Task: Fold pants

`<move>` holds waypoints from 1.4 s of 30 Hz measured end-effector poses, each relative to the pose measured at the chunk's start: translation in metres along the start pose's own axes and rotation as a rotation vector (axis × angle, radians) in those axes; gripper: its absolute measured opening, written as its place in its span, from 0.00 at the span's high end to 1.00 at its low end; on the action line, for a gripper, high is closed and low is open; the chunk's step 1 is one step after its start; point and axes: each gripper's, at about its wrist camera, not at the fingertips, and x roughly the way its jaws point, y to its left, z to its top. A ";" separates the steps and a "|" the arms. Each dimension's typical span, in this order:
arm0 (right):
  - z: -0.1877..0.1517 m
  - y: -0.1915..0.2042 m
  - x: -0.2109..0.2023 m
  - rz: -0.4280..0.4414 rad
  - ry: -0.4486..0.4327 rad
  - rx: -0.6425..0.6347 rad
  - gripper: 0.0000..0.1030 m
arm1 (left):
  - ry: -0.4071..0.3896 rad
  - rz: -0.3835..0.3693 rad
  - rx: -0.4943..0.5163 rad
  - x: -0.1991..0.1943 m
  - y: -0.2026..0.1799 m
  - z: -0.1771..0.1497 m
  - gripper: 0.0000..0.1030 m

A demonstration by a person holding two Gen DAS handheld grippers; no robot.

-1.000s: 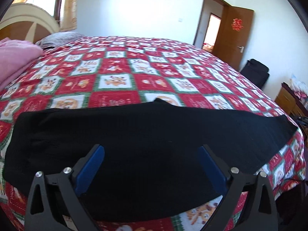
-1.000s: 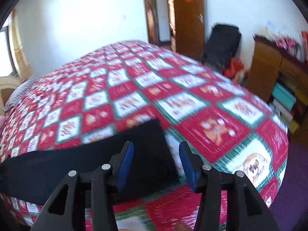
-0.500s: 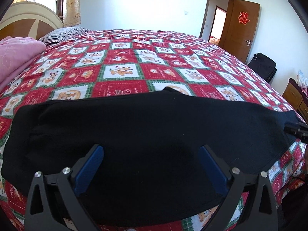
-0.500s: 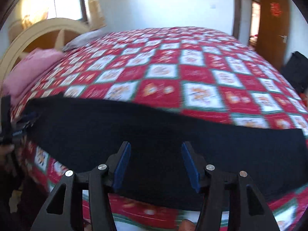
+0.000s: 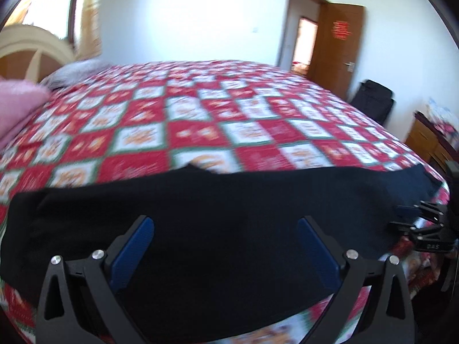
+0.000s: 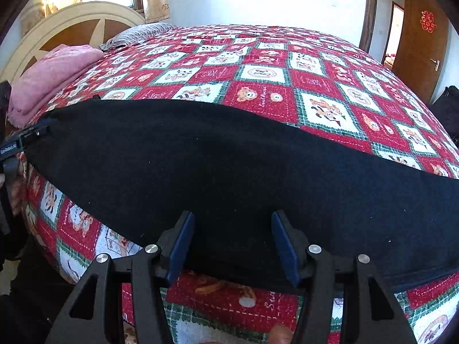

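Note:
Black pants (image 5: 218,209) lie flat as one long strip along the near edge of the bed, also seen in the right wrist view (image 6: 218,166). My left gripper (image 5: 225,246) is open wide over the middle of the pants, holding nothing. My right gripper (image 6: 232,243) is open, its blue pads either side of the pants' near edge. The right gripper also shows at the pants' right end in the left wrist view (image 5: 407,215). The left gripper shows at the pants' left end in the right wrist view (image 6: 31,134).
The bed has a red and white checked cover (image 6: 258,71). A folded pink blanket (image 6: 51,77) and a grey pillow (image 6: 140,33) lie by the headboard (image 6: 71,28). A wooden door (image 5: 341,46), a black bag (image 5: 373,100) and a wooden cabinet (image 5: 427,140) stand to the right.
My right gripper swung from the pants' right end to face along the strip and came down to its near edge. My left gripper rose and tilted a little; the pants lie the same.

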 end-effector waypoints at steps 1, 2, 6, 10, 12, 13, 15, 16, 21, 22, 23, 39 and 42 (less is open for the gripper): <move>0.001 -0.002 -0.002 0.012 0.001 0.007 0.44 | -0.001 -0.024 0.022 0.003 -0.011 0.002 0.00; 0.001 -0.006 -0.005 0.023 -0.002 0.019 0.44 | 0.002 -0.046 0.038 0.006 -0.020 0.004 0.00; 0.007 -0.047 -0.036 -0.005 -0.080 0.122 0.44 | 0.022 -0.142 0.115 0.024 -0.060 0.008 0.00; 0.014 -0.121 -0.079 -0.123 -0.169 0.258 0.44 | 0.040 -0.218 0.166 0.039 -0.092 0.007 0.00; 0.015 -0.169 -0.093 -0.201 -0.181 0.338 0.44 | 0.052 -0.237 0.178 0.043 -0.101 0.004 0.00; 0.016 -0.187 -0.097 -0.233 -0.182 0.367 0.44 | 0.064 -0.250 0.176 0.047 -0.104 0.001 0.00; 0.017 -0.224 -0.101 -0.306 -0.163 0.423 0.44 | 0.096 -0.268 0.169 0.055 -0.106 -0.006 0.00; 0.018 -0.243 -0.098 -0.323 -0.139 0.448 0.44 | 0.102 -0.264 0.171 0.057 -0.108 -0.010 0.00; 0.016 -0.301 -0.073 -0.281 -0.052 0.543 0.44 | 0.083 -0.246 0.210 0.053 -0.112 -0.015 0.00; 0.014 -0.305 -0.069 -0.212 -0.050 0.560 0.47 | 0.080 -0.251 0.209 0.054 -0.111 -0.016 0.00; 0.014 -0.304 -0.067 -0.158 -0.051 0.562 0.52 | 0.076 -0.254 0.209 0.054 -0.111 -0.017 0.00; -0.003 -0.217 -0.124 -0.239 -0.266 0.149 0.97 | 0.040 -0.242 0.235 0.058 -0.113 -0.022 0.00; -0.006 -0.239 -0.119 -0.287 -0.242 0.214 0.97 | 0.039 -0.239 0.240 0.058 -0.113 -0.022 0.00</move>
